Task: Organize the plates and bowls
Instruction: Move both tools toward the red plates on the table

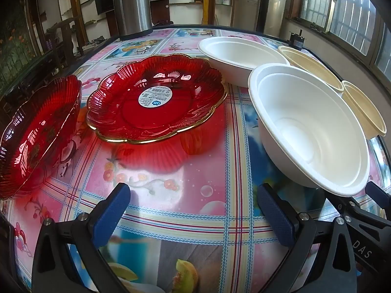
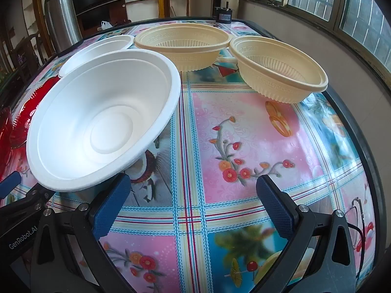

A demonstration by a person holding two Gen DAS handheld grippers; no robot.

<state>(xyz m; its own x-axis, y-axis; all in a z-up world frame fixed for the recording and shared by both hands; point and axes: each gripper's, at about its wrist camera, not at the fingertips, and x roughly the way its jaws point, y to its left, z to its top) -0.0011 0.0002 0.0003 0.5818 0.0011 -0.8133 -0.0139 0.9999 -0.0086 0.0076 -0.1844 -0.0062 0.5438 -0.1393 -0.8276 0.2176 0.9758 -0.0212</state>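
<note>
Two red glass plates lie on the patterned table: one with a sticker (image 1: 156,97) in the middle, one (image 1: 36,131) at the left edge. A near white bowl (image 1: 310,127) sits tilted to the right, also in the right wrist view (image 2: 102,119). A second white bowl (image 1: 242,56) stands behind it. Two cream plastic bowls stand at the back (image 2: 183,46) and right (image 2: 278,70). My left gripper (image 1: 193,214) is open and empty, low over the table before the plates. My right gripper (image 2: 190,212) is open and empty, just right of the near white bowl.
A steel thermos (image 1: 132,5) stands at the table's far edge. A small dark device (image 2: 223,14) sits at the far corner. The table's dark rim (image 2: 366,151) runs along the right, with a wall and windows beyond.
</note>
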